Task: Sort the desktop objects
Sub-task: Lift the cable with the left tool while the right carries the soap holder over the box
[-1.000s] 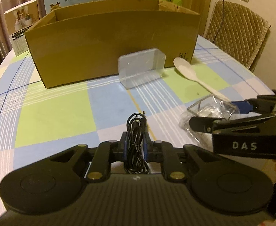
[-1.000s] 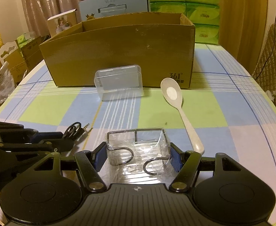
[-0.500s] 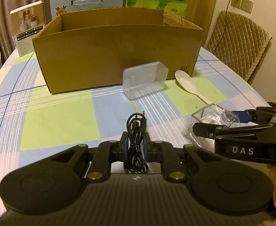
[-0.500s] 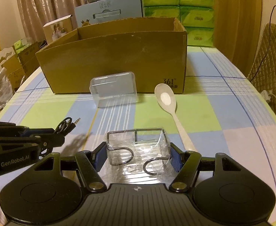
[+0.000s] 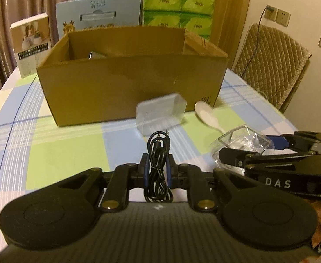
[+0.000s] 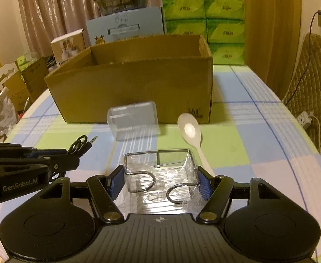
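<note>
Both claws had risen off the desk (image 6: 237,114), loads clear to pass over the cardboard box (image 6: 138,87) wall: left claw (image 5: 157,164) clenched on the coiled cable (image 5: 158,151), right claw (image 6: 160,182) grasping the clear wire-hook rack (image 6: 160,171).

The left gripper (image 5: 157,166) has its blue-padded fingers (image 5: 144,168) clamped on a coiled black audio cable (image 5: 158,153), whose plug tip points up and away. To the right, the right gripper (image 5: 250,151) grips a clear wire-framed holder in crinkled plastic wrap (image 5: 241,141). On the checked desk (image 5: 57,153) beyond lie a frosted plastic case (image 5: 161,114) and a white spoon (image 5: 206,115), both just before an open cardboard box (image 5: 129,87). Behind the box stand a blue carton (image 5: 99,17), green tissue packs (image 5: 179,8) and a small white box (image 5: 32,43). A quilted chair (image 5: 272,63) stands at right.
</note>
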Available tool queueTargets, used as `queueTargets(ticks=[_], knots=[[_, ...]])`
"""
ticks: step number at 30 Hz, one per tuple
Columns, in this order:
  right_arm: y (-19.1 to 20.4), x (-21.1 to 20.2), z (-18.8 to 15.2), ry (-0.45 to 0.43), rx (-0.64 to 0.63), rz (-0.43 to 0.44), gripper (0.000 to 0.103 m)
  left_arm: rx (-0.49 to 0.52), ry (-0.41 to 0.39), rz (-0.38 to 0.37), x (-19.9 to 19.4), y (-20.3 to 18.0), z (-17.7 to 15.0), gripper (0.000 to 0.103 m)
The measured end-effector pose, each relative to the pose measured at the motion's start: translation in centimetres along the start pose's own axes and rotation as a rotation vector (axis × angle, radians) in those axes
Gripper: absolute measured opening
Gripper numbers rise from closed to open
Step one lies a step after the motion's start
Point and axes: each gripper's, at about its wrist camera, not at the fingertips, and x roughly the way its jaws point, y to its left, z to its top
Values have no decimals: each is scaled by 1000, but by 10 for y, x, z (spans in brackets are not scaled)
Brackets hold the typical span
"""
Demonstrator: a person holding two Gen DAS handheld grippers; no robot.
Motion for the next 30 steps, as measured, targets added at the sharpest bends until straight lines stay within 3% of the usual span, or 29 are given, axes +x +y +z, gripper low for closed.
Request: queueTargets(ticks=[9,17,24,30], knots=[[-10,-21,46,-82,-19,-5,64,8,-40,-1,-17,1,38,12],[-12,-22,114,-161,-64,9,64,-3,-98,7,-23,18,100,12],[-14,6,170,-177,-79,20,64,-21,-137,21,-4,39,157,12],[-19,35,193,-148,-55,33,64,-61,-130,17,33,57,180,12]])
